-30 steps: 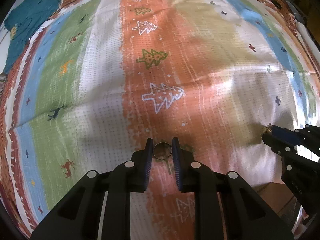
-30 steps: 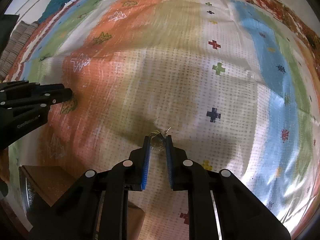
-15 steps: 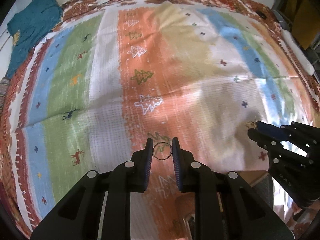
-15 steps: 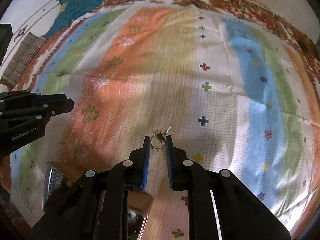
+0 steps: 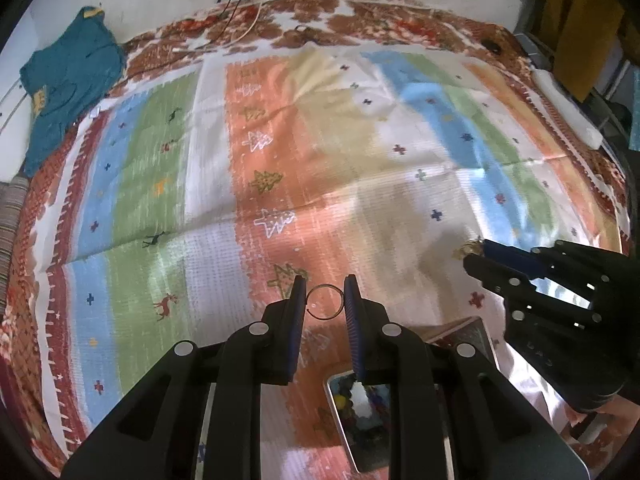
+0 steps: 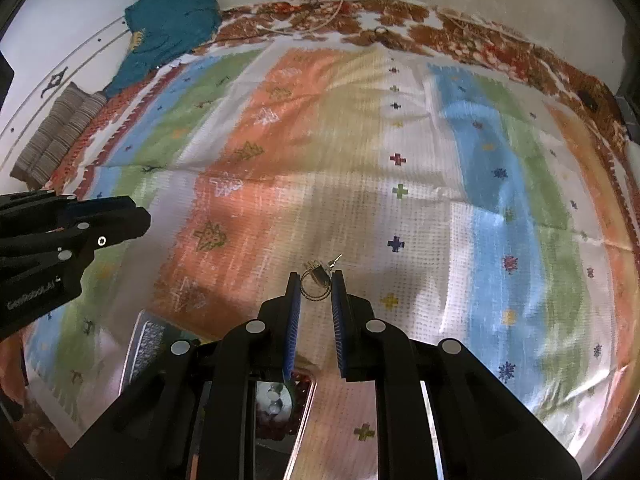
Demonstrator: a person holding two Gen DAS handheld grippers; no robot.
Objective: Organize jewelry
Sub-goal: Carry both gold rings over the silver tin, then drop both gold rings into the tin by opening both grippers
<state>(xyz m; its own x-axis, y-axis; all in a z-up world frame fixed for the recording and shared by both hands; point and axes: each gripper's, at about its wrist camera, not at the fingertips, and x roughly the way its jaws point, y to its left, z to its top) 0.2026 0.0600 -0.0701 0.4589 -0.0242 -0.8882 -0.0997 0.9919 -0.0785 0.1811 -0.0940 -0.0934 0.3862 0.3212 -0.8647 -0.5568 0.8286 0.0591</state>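
Observation:
My left gripper [image 5: 325, 300] is shut on a thin gold ring [image 5: 325, 301], pinched between its blue pads and held above the striped bedspread [image 5: 280, 168]. My right gripper [image 6: 316, 287] is shut on a gold hoop earring [image 6: 316, 286] with a small charm and post sticking out at the top. The right gripper shows at the right of the left wrist view [image 5: 480, 256], the earring peeking past its tip. The left gripper shows at the left of the right wrist view [image 6: 132, 216]. A jewelry box with a mirrored lid [image 5: 360, 408] lies open below both grippers, also in the right wrist view [image 6: 280, 400].
A teal garment [image 5: 68, 80] lies at the far left corner of the bed. Cables [image 5: 240, 12] run along the wall at the back. A folded striped cloth [image 6: 56, 136] sits off the bed's left edge. A white object [image 5: 568, 112] lies at the right edge.
Both grippers have risen well above the bedspread with their pieces still held. The jewelry box has come into view beneath them.

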